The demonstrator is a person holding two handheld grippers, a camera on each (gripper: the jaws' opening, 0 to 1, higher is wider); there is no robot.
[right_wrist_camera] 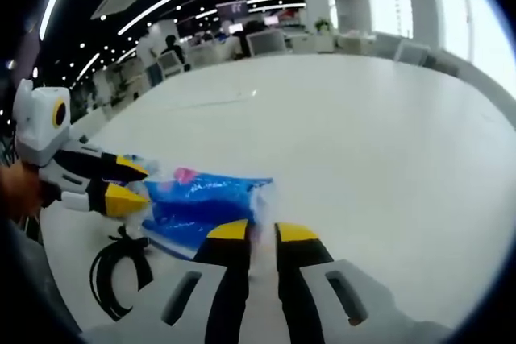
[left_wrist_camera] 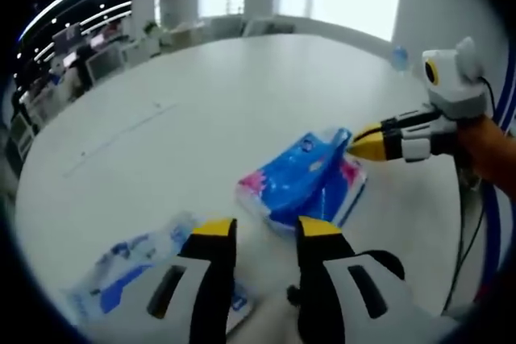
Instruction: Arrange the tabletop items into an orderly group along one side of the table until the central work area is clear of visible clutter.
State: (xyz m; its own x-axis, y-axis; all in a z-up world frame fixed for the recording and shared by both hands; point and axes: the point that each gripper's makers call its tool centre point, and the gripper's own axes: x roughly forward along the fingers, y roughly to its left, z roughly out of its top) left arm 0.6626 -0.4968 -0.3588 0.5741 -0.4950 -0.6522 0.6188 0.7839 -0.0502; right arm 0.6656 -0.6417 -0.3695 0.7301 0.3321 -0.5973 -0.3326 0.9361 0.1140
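Observation:
A blue tissue pack with pink print lies on the white table. My right gripper comes in from the right, its yellow tips pinched on the pack's crinkled plastic end. In the right gripper view that end sits between my right gripper's nearly touching jaws, with the pack just beyond. My left gripper hovers just short of the pack, open and holding nothing; from the other side the left gripper shows its tips spread. A pale blue-and-white pack lies beside its left jaw.
A black cable coils on the table near the left gripper and trails along the table edge. A small blue object stands far off by the table's rim. Chairs and desks ring the far side.

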